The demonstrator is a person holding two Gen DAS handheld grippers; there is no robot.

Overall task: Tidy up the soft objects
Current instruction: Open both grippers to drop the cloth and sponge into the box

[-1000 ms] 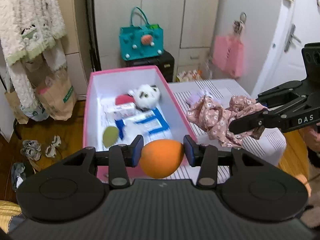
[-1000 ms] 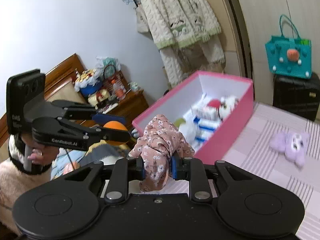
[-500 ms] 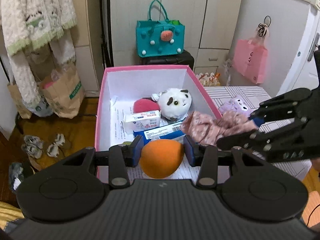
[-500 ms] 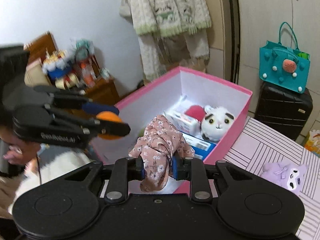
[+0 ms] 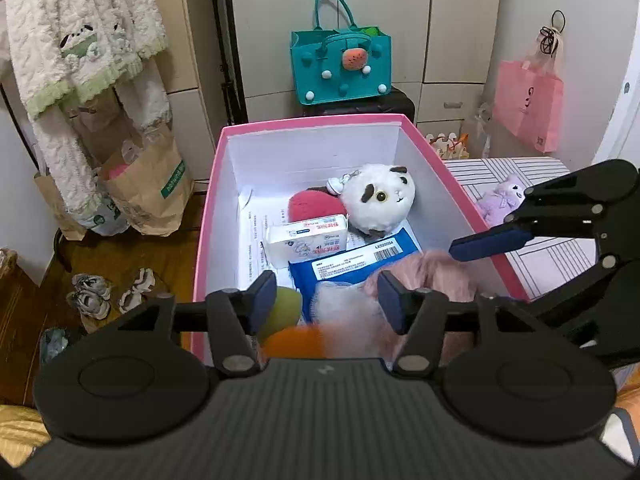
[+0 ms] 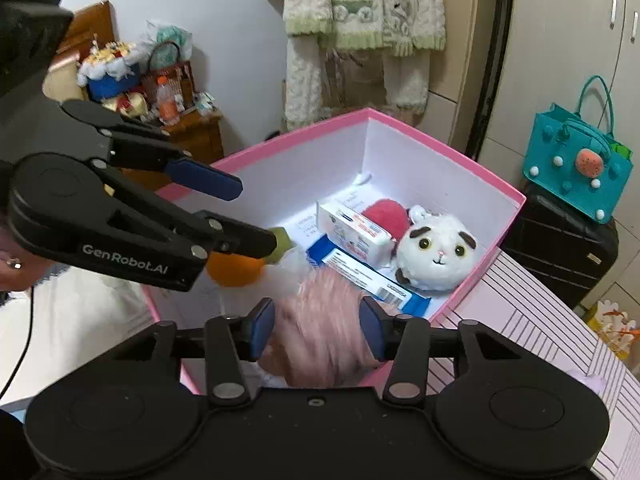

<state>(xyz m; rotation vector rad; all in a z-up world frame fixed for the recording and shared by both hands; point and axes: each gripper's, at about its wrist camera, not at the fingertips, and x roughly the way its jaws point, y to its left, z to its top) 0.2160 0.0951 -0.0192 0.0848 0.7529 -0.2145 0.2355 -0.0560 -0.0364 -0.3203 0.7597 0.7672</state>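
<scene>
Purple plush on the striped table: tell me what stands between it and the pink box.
Nothing visible blocks it. The purple plush lies on the striped table just outside the pink box; only the box's own wall stands between. The open right gripper hovers over that rim.

Both grippers' fingers (image 5: 264,300) newly apart, loads dropping.

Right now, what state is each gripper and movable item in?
left gripper: jaws open, empty
right gripper: jaws open, empty
orange ball: released, blurred, over box
pink cloth: released, blurred, over box
pink box: open, lidless
purple plush: outside box, on striped surface
</scene>
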